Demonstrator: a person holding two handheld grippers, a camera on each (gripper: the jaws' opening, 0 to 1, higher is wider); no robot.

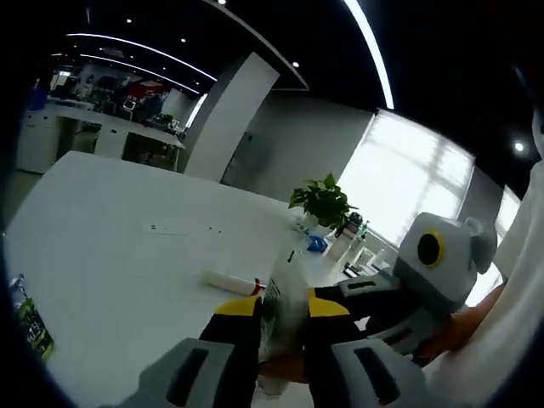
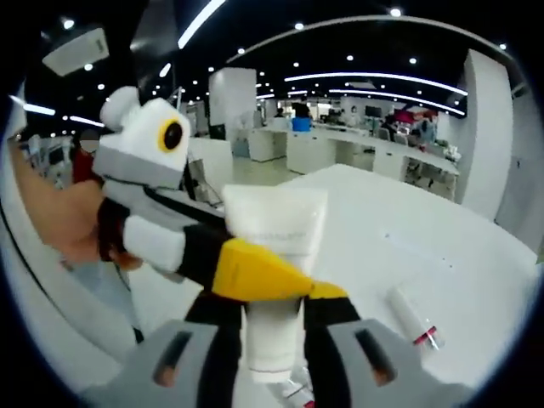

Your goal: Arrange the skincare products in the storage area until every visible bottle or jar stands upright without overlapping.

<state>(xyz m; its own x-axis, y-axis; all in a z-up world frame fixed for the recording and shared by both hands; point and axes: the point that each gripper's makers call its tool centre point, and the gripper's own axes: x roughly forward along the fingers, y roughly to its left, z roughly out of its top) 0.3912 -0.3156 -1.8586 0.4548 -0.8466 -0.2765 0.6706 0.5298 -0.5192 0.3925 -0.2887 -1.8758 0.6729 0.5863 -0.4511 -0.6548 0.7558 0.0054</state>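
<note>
Both the left gripper [image 1: 282, 340] and the right gripper [image 2: 274, 340] are pinching one white tube [image 2: 274, 255], its faint print unreadable, above the white counter [image 1: 110, 246], while a second tube [image 2: 414, 319] is lying beyond it amid open surface.
</note>
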